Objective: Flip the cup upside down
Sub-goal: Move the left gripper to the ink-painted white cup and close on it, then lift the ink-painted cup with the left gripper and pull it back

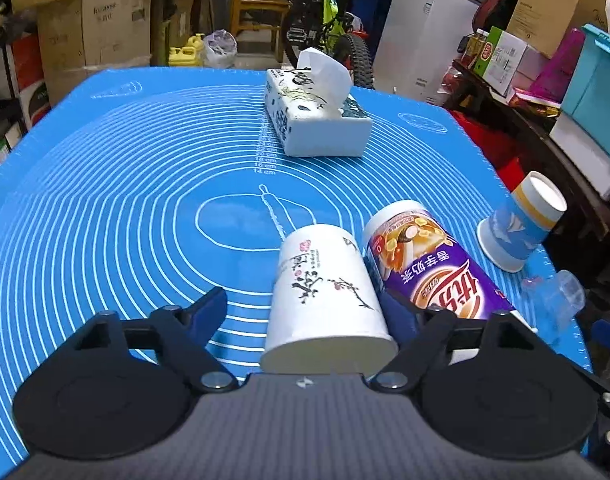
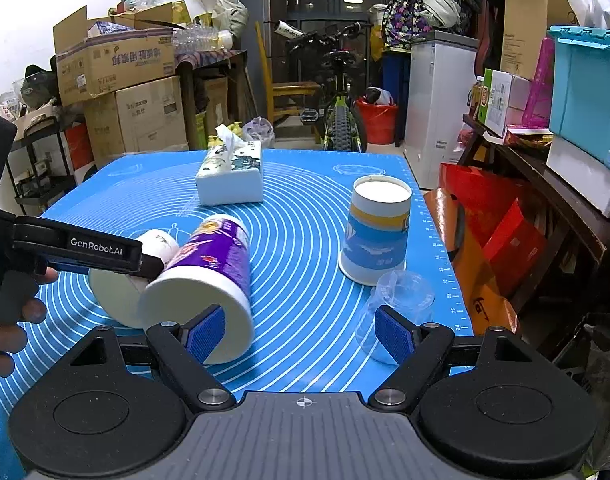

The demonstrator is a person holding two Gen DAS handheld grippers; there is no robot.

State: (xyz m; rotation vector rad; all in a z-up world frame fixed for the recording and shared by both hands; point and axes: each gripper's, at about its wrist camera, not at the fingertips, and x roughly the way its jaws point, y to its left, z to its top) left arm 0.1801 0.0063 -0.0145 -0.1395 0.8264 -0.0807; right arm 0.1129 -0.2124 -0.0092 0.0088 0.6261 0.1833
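Observation:
A white paper cup with ink flower print [image 1: 325,292] stands upside down between my left gripper's [image 1: 309,312] open fingers; no pad touches it. A purple milk-tea cup [image 1: 429,264] stands upside down just right of it. In the right wrist view the left gripper [image 2: 81,252] reaches to the white cup [image 2: 121,300] beside the purple cup [image 2: 213,276]. A blue-and-yellow paper cup [image 2: 375,232] is upside down at right. A clear plastic cup [image 2: 393,300] is upside down by my right gripper's [image 2: 301,336] right finger. The right gripper is open and empty.
A tissue box [image 1: 313,116] sits at the far side of the blue silicone mat [image 1: 105,200]. The mat's right edge drops off toward red bags [image 2: 493,248] and a cluttered shelf [image 2: 565,168]. Cardboard boxes and a bicycle stand behind the table.

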